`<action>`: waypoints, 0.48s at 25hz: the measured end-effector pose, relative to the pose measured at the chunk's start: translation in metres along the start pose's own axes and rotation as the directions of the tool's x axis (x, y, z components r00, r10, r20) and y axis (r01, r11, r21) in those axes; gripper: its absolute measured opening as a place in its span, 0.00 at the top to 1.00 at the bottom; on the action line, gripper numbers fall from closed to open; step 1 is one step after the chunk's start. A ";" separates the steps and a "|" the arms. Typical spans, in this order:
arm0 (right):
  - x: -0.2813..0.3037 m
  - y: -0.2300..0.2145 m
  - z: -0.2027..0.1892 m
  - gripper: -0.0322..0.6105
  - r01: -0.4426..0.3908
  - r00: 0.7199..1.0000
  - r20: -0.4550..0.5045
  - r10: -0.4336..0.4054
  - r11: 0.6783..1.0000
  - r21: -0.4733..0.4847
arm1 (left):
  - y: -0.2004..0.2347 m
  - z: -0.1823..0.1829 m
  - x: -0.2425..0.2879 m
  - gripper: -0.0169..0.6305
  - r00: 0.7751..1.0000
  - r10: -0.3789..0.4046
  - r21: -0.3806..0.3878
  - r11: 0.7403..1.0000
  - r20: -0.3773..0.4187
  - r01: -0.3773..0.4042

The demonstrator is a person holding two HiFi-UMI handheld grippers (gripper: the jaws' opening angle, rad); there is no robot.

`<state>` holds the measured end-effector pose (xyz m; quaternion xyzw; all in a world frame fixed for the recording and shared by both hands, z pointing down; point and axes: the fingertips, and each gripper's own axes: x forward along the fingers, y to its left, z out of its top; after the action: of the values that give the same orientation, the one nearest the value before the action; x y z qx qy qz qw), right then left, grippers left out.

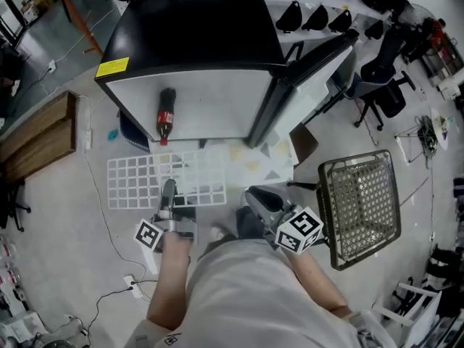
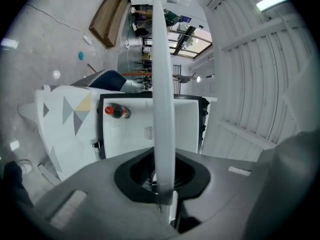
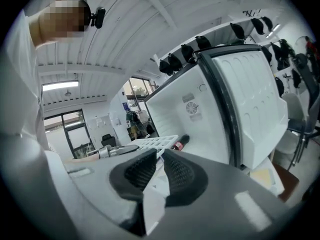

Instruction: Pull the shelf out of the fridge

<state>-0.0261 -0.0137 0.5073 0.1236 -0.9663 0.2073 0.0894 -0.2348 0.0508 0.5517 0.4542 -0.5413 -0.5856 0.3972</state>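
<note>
The small fridge (image 1: 196,42) stands ahead with its door (image 1: 312,71) swung open to the right. A cola bottle (image 1: 165,114) lies inside it. The white grid shelf (image 1: 138,180) hangs flat outside the fridge, over the floor in front of it. My left gripper (image 1: 169,188) is shut on the shelf's near edge. In the left gripper view the shelf (image 2: 162,84) shows edge-on, running up from between the jaws (image 2: 162,179). My right gripper (image 1: 255,194) is to the right of the shelf, apart from it. Its jaws (image 3: 161,154) are shut on nothing, pointing at the shelf (image 3: 157,143) and bottle (image 3: 180,143).
A metal mesh basket (image 1: 359,209) stands on the floor at the right. A white sheet with triangle patterns (image 1: 254,162) lies under the door. A wooden crate (image 1: 40,136) sits at the left, an office chair (image 1: 384,85) at the back right, and cables trail over the floor.
</note>
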 end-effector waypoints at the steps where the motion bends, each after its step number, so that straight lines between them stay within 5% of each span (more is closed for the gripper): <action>1: 0.005 0.008 0.000 0.87 -0.022 1.000 -0.008 0.022 1.000 -0.006 | -0.003 0.007 -0.008 0.92 1.000 -0.001 0.008 1.000 0.017 0.000; 12: 0.078 0.033 0.014 0.90 -0.265 0.962 -0.082 0.261 0.963 -0.042 | -0.013 0.062 -0.046 0.92 0.982 0.016 0.141 0.989 0.186 -0.043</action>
<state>-0.1115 -0.0065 0.4996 -0.0163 -0.9752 0.1964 0.1006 -0.2816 0.1132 0.5440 0.4177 -0.6233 -0.5785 0.3201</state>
